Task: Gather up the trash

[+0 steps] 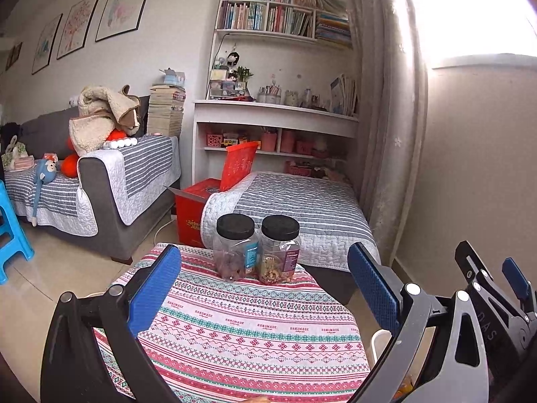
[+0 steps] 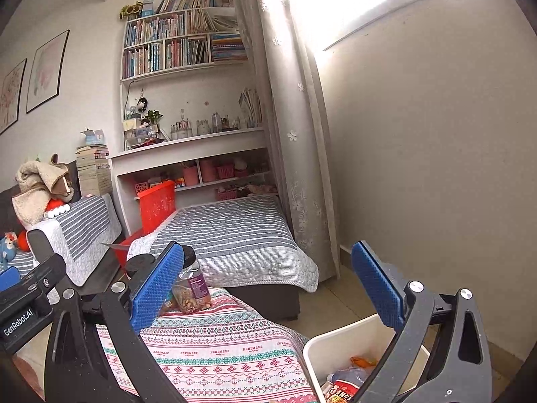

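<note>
While both blue-padded grippers, left gripper (image 1: 265, 288) and right gripper (image 2: 268, 285), are held spread wide and empty, collected wrappers (image 2: 345, 384) are seen lying in the white plastic bin (image 2: 335, 339) beside the patterned quilted tabletop (image 1: 241, 329); no loose trash is visible there. Collecting is judged nearly finished; a search for remaining litter is called for, two black-lidded clear jars (image 1: 258, 252) being left alone.

Two black-lidded jars (image 1: 256, 248) stand side by side on the patterned cloth (image 1: 241, 329); behind, a bookshelf (image 1: 282, 10).
</note>
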`<state>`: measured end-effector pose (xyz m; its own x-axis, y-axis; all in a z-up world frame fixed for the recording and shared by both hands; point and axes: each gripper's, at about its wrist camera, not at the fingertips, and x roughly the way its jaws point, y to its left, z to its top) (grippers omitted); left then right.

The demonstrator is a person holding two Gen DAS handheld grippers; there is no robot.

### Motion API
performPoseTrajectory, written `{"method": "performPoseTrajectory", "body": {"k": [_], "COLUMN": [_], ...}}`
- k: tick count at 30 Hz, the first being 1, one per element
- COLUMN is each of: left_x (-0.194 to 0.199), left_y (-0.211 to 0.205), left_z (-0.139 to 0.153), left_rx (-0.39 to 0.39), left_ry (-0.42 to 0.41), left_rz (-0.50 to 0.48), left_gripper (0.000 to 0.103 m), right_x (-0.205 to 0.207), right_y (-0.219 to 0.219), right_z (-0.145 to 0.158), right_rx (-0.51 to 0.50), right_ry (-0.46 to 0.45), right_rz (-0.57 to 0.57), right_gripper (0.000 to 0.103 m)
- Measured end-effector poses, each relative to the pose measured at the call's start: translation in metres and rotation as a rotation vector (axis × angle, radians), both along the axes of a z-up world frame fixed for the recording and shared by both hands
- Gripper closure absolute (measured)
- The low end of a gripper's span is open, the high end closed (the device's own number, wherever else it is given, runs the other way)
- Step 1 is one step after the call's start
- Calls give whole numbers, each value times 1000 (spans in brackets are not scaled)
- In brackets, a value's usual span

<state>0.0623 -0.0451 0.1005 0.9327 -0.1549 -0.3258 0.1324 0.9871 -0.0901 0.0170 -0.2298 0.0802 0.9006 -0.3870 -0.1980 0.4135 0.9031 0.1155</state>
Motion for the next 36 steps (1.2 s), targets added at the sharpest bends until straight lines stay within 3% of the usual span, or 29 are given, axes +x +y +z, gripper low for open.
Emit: {"method": "performPoseTrajectory", "body": {"k": [17,36], "left_x": [6,6], "left_y": [-14,-23], "left_z": [-9,-12], "left_rx": [11,20], "left_ry": [44,30], "left_rz": [-37,-43], "left_gripper": [7,7], "right_x": [-2,0], "right_y": [-8,-9], "right_z": [1,-6], "right_rx": [4,5], "right_ry": [2,24], "right_rz": [-20,-27], "right_gripper": [7,7]}}
